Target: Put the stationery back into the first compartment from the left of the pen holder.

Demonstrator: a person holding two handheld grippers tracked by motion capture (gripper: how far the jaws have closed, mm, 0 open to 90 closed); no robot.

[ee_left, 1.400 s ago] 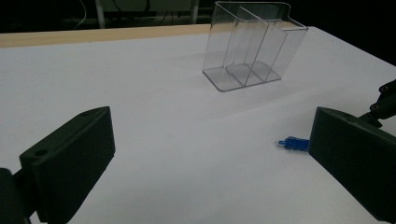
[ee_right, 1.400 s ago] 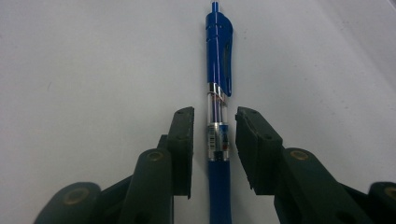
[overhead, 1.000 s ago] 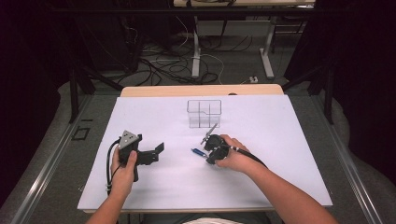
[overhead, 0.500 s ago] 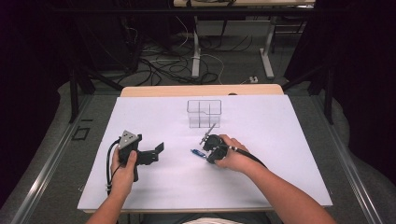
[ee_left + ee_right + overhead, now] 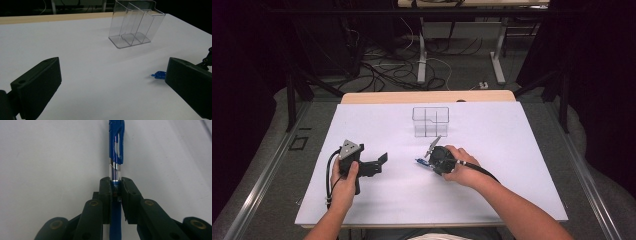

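Between my right gripper's (image 5: 115, 190) pads sits the blue pen (image 5: 116, 147), and the jaws are clamped on its barrel just behind the clear section with the silver band, the clipped cap end running out ahead of them over the white table (image 5: 50, 157). They have just finished closing, and the pads now press the barrel from both sides. My read on the pen: light, stiff plastic, round and smooth, so it may roll or pivot in a narrow pinch rather than bend or break. The grip is close to the middle of its length, which I judge sensible, since neither end should sag much when it lifts. From the high view the pen's blue tip (image 5: 419, 161) pokes out to the left of the right gripper (image 5: 435, 159), low on the tabletop, just this side of the clear divided holder (image 5: 430, 121), which stands upright and looks empty. That holder appears thin-walled and light too, so a clumsy drop could nudge it. Over on the other side my left gripper (image 5: 379, 162) rests on the sheet with its jaws spread wide apart and nothing between them, well clear of the pen; from its own camera I can see the blue tip (image 5: 158, 74) peeking past its right jaw.
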